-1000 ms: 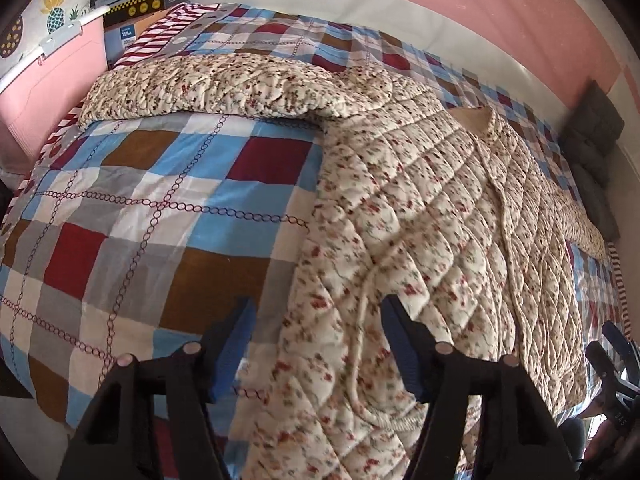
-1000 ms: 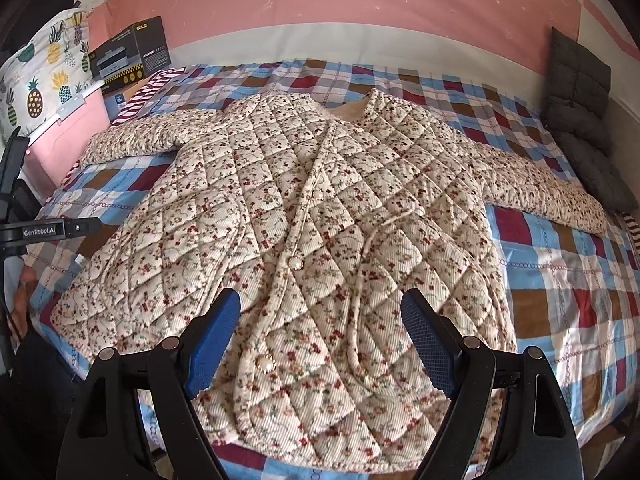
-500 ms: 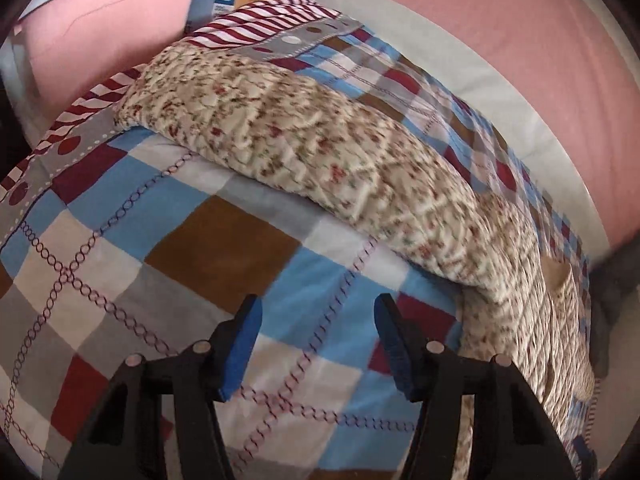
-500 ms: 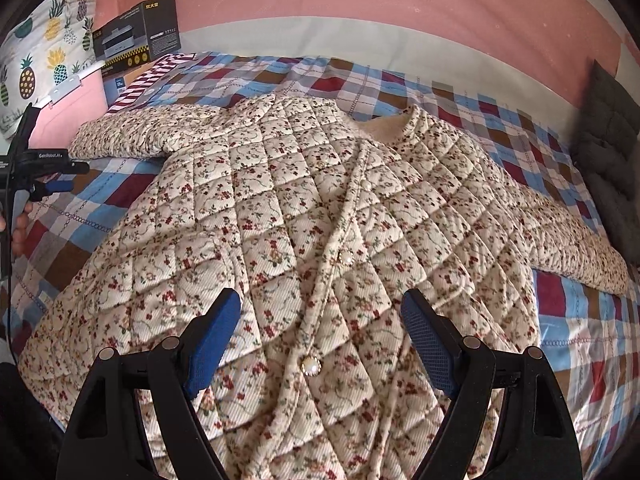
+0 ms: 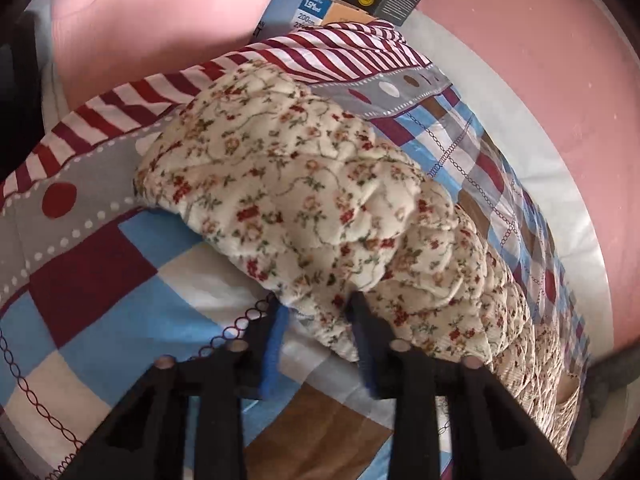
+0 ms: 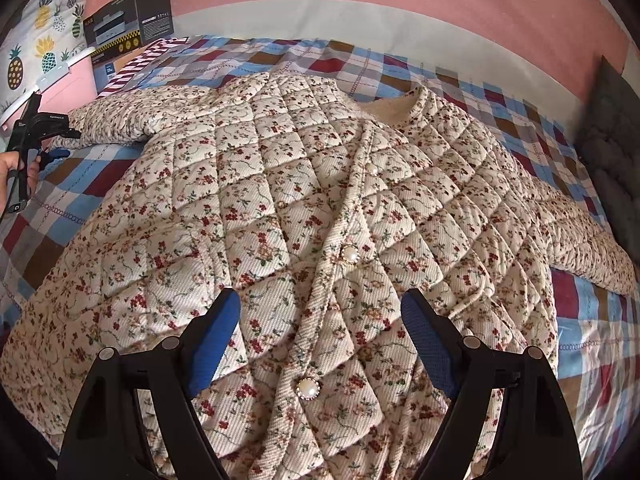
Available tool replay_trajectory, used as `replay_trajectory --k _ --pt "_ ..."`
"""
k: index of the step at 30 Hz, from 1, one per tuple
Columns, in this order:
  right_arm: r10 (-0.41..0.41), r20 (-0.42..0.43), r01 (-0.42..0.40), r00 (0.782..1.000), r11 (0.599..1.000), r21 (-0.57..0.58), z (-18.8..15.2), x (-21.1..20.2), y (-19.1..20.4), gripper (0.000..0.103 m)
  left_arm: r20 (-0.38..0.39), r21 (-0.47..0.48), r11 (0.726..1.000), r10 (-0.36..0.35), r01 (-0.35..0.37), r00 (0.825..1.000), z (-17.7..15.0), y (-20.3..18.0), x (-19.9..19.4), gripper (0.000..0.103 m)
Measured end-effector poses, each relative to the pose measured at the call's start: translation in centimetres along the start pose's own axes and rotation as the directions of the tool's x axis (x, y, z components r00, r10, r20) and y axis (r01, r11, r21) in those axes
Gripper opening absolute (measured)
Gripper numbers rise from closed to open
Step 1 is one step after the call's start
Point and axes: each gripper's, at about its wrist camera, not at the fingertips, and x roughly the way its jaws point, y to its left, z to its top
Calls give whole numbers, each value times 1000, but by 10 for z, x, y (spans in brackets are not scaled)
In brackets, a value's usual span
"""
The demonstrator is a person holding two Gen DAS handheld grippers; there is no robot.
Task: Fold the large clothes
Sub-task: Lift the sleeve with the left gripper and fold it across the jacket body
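A cream quilted jacket with small red flowers (image 6: 320, 208) lies spread front-up on the checked bedspread (image 6: 592, 328), pearl buttons down its middle. Its left sleeve (image 5: 288, 208) stretches toward the bed's striped edge. My left gripper (image 5: 316, 312) has narrowed its jaws around the lower edge of that sleeve, fabric between the blue pads; it also shows in the right wrist view (image 6: 44, 148), held by a hand. My right gripper (image 6: 320, 316) is open and empty, hovering over the jacket's front near the buttons.
A black and yellow cardboard box (image 6: 128, 20) and a pink container (image 6: 64, 84) stand at the bed's far left corner. A dark grey cushion (image 6: 612, 120) lies at the right edge. A pink and white wall runs behind the bed.
My left gripper moved from the jacket's hem up to the left sleeve and narrowed its jaws around the sleeve's edge. My right gripper moved forward and lower over the jacket's front, staying open.
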Motion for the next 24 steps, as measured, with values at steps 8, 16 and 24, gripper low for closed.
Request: replay_trajectory --k 8,16,24 --pt "-10 8 9 1000 999 48 -5 -9 -19 83 139 217 976 -12 -19 990 13 -69 -74 12" --pt "-15 34 11 999 993 122 -12 -29 -45 83 202 461 880 -230 115 952 0 -195 -181 12" --pt "-28 52 16 998 976 216 -37 -45 -89 83 36 651 706 -397 280 917 -86 -333 -192 12"
